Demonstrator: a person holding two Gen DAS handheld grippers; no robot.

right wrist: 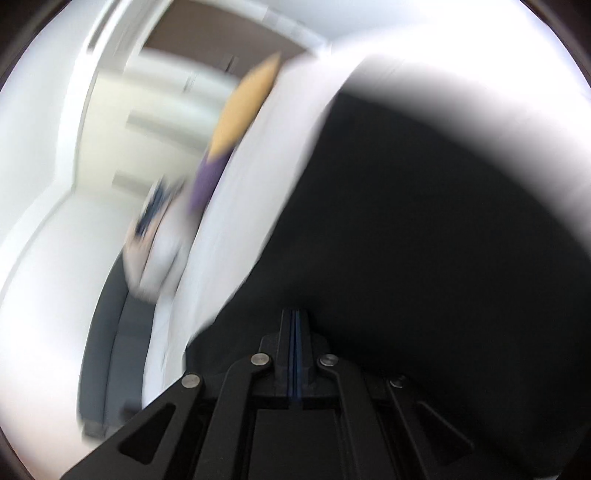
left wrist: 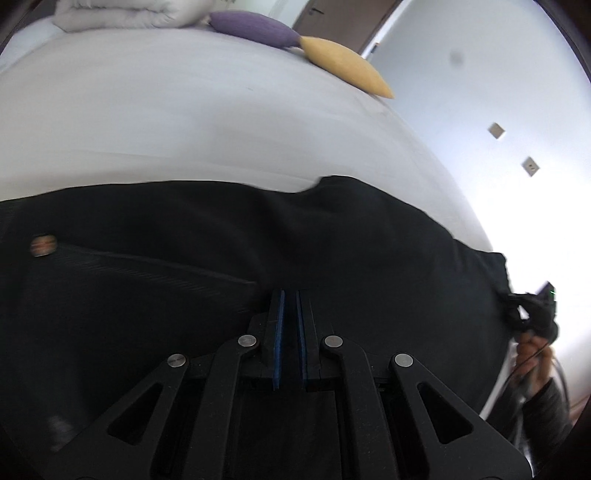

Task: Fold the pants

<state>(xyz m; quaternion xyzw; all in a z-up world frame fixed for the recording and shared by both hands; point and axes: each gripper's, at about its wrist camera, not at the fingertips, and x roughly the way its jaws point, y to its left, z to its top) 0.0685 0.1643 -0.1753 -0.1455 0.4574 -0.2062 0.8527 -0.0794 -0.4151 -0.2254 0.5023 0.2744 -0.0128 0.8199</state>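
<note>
Left wrist view: black pants (left wrist: 332,236) lie spread across the near side of the white bed (left wrist: 184,110). Left tongs (left wrist: 290,295) sit nearly clenched above the fabric; whether they pinch it is unclear. Right tongs (right wrist: 295,314) are clenched, empty.

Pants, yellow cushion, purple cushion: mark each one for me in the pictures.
pants (left wrist: 369,236), left wrist view, on the black cloth spread over the bed.
yellow cushion (left wrist: 343,64), left wrist view, on the middle of its face.
purple cushion (left wrist: 255,26), left wrist view, on the middle of its face.
</note>
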